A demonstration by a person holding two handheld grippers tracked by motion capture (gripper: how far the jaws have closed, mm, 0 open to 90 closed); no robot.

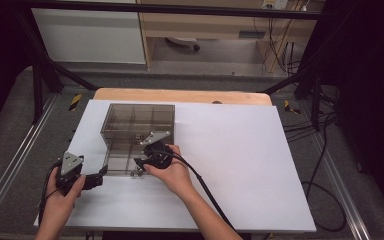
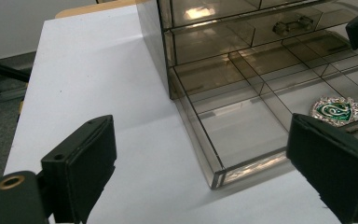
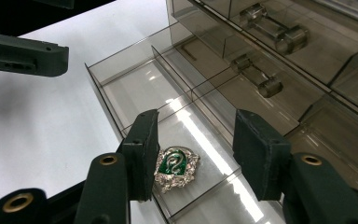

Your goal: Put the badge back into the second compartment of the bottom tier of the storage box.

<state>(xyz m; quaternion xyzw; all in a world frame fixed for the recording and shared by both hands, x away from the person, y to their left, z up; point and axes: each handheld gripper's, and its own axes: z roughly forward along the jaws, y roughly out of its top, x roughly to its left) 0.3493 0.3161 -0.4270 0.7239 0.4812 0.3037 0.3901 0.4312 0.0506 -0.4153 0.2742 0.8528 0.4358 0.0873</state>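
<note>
A smoky clear drawer cabinet (image 1: 137,122) stands on a white sheet, its bottom drawer (image 2: 200,144) pulled out toward me. A green and silver badge (image 3: 177,167) lies flat in a front compartment of that drawer (image 3: 103,95); the left gripper view has the badge (image 2: 338,111) at its right. My right gripper (image 3: 198,126) hangs over the drawer, open. The badge sits below and beside one of its jaws, not pinched. My left gripper (image 2: 200,140) stands open and empty by the drawer's left front corner (image 1: 97,177).
Upper drawers of the cabinet are closed, with clear bar handles (image 3: 279,35). The white sheet (image 1: 240,165) spreads wide to the right of the cabinet, over a wooden table edge (image 1: 180,95). A black cable (image 1: 205,190) trails from the right gripper along the forearm.
</note>
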